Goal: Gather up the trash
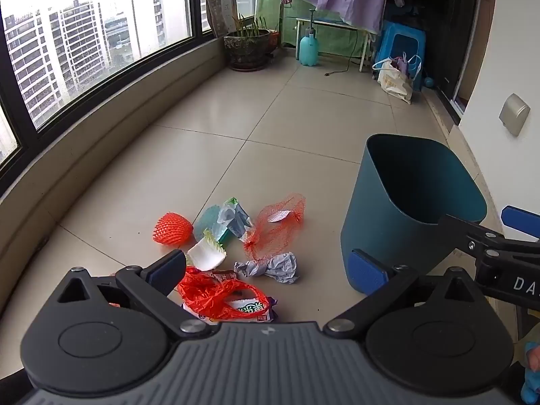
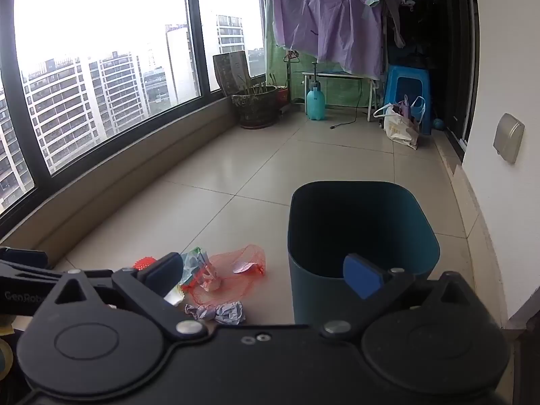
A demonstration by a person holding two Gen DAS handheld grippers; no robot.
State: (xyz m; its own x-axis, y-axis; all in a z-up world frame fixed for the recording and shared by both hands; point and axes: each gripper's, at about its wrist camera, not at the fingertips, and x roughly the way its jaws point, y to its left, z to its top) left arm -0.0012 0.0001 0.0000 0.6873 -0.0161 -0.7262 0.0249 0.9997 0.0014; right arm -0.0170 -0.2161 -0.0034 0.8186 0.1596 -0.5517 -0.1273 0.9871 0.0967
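Teal plastic bin (image 1: pixel 381 222) | crumpled paper (image 1: pixel 270 267) | red mesh net (image 1: pixel 276 226)

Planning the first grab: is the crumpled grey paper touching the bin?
Apart. In the left wrist view, bare floor tile shows between the paper and the bin.

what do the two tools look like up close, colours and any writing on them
Both tools are matte black, each with two round pivot housings, silver bolts and angled linkage arms ending in blue pads. The left tool has a grey ribbed body plate; the right tool has a plain black one. White lettering shows on each tool's side in the other's view, cut off both times. A light blue bit shows at the left view's lower right corner.
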